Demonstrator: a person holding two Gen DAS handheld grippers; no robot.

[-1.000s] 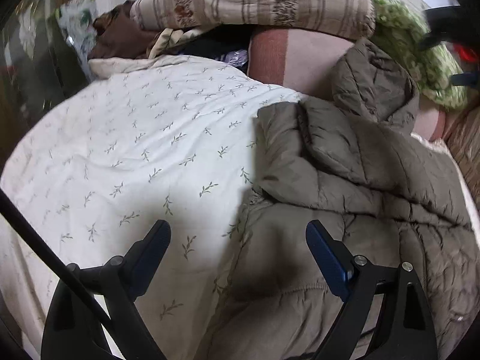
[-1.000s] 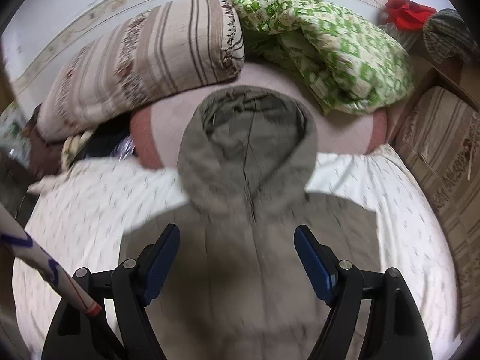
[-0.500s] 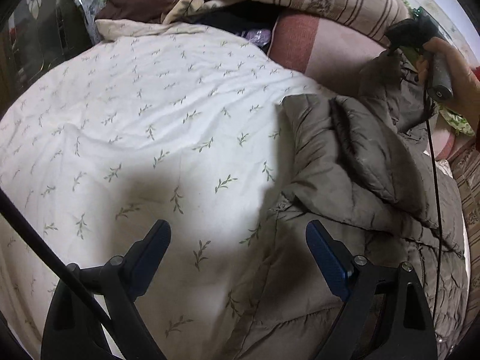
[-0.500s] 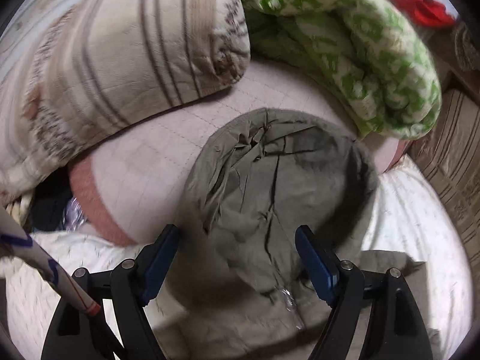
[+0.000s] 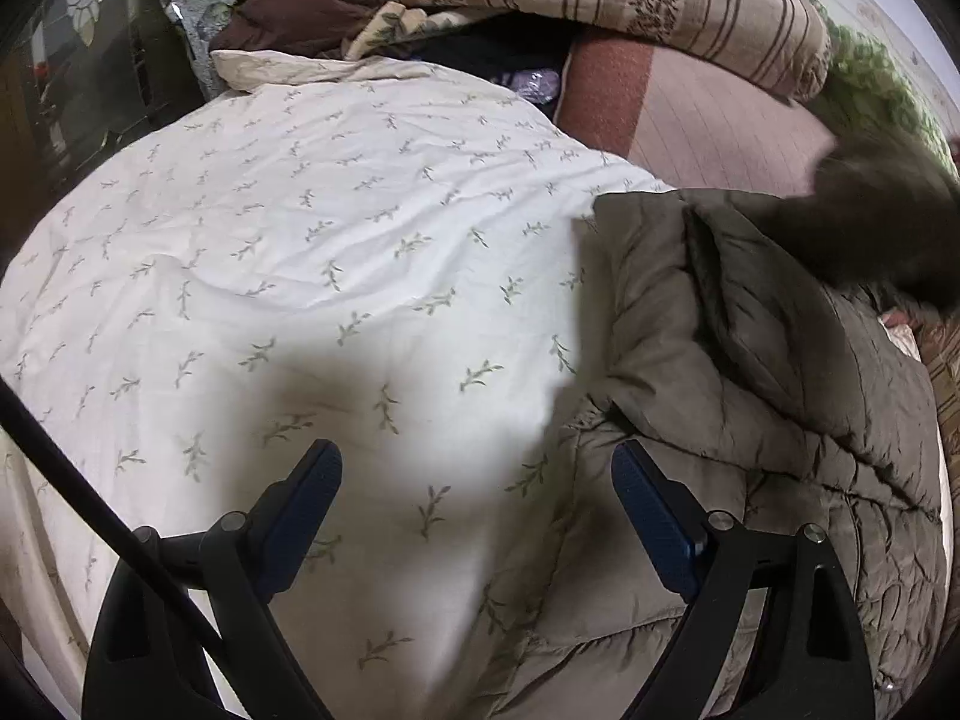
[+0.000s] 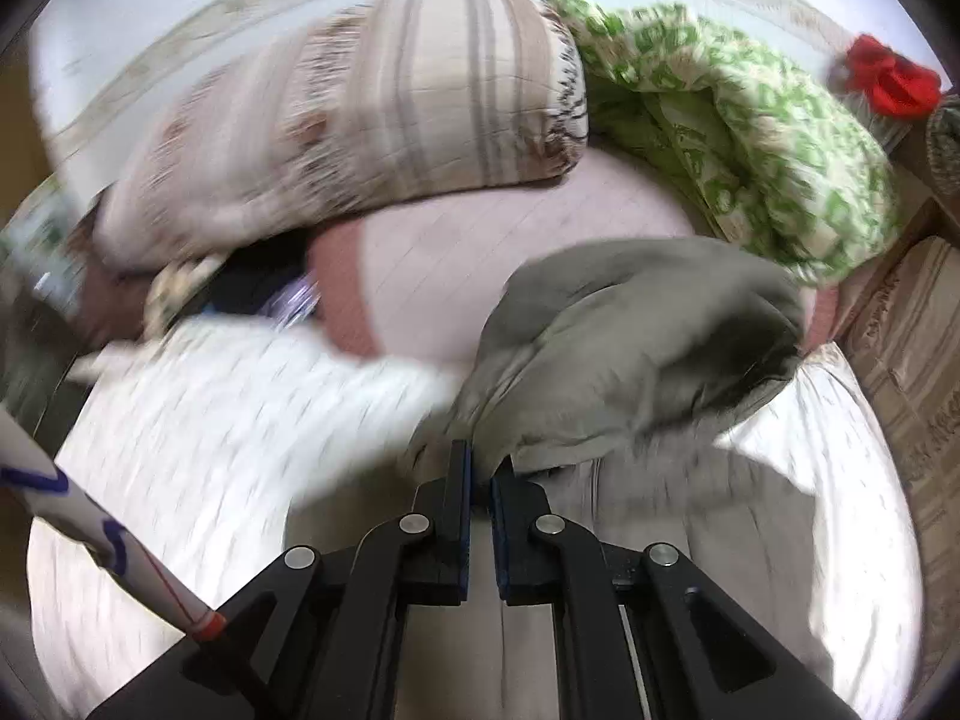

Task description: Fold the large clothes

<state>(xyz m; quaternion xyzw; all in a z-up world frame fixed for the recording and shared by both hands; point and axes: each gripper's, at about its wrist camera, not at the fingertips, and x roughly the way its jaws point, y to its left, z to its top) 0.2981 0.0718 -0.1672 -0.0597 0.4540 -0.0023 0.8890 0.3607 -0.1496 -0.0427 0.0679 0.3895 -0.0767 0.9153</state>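
Olive hood (image 6: 636,348) between right fingers (image 6: 459,516)

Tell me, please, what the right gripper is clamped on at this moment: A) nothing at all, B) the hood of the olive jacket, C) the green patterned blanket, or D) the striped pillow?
B: the right gripper has its jaws shut on the hood of the olive jacket.
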